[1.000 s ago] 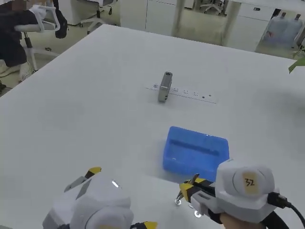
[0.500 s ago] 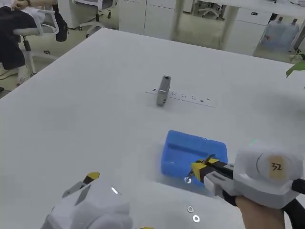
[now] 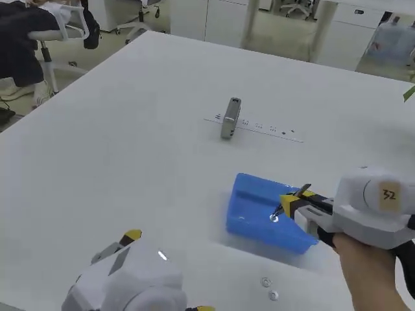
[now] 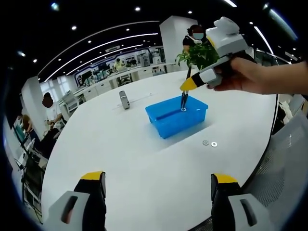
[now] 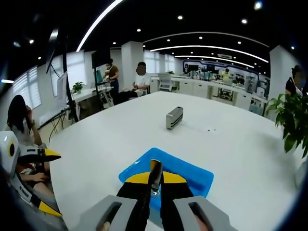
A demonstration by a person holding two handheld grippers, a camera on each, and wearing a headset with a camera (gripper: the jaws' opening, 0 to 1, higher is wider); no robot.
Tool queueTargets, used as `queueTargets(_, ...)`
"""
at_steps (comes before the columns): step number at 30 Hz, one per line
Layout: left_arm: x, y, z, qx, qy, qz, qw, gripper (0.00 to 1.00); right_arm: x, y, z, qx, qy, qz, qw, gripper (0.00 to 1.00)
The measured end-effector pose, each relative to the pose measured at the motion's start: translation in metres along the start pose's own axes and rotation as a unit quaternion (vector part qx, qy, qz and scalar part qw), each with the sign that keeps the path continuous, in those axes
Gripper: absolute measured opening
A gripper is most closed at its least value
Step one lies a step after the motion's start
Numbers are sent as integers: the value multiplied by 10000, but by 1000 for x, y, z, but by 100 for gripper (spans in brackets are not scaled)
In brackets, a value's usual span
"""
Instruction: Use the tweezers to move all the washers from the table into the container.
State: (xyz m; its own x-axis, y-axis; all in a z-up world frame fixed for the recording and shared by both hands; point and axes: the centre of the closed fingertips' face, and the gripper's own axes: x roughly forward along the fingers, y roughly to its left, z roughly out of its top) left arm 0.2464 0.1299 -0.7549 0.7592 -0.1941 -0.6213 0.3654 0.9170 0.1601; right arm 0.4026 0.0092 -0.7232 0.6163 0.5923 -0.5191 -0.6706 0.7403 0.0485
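Head view, from the left side to the right: the left gripper (image 3: 162, 275) is in the lower left corner, over the white table (image 3: 130, 149). Its two jaws stand wide apart and hold nothing; the left gripper view shows the same, with bare table between the two yellow tips.

In the upper middle of the frame one grey block (image 3: 230, 118) stands on the table, touching the left end of one row of sockets (image 3: 262, 127) that is set into the table top.

Right of centre and lower is one blue container (image 3: 253, 201), open at the top. I cannot tell if any washer already lies inside it.

Below the container, near the bottom edge, two washers (image 3: 265, 282) lie flat on the table, just beside each other and apart from the container.

I count one pair of tweezers (image 3: 279, 211). It points down and left, over the right part of the container. Its tips are pressed almost together on one washer (image 3: 273, 219), which hangs above the inside of the container. This makes three washers counted.

At the right edge, the right gripper (image 3: 290, 203) has its jaws closed tight on the tweezers, and a hand (image 3: 369, 265) holds it from below.
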Motion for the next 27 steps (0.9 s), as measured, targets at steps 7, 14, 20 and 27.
queueTargets(7,1,0,-1,14,44,-15,10000,92,17,-9,-24,47,300,-42,9995,2)
queueTargets(14,1,-3,-3,42,85,-86,9999,90,24,-10,-38,43,470,-31,9989,3)
queueTargets(20,1,-3,-3,23,90,-95,9999,89,24,-9,-37,66,453,-13,9990,3)
queueTargets(27,1,-3,-3,40,94,-87,9999,88,24,-7,-39,-419,590,305,9969,4)
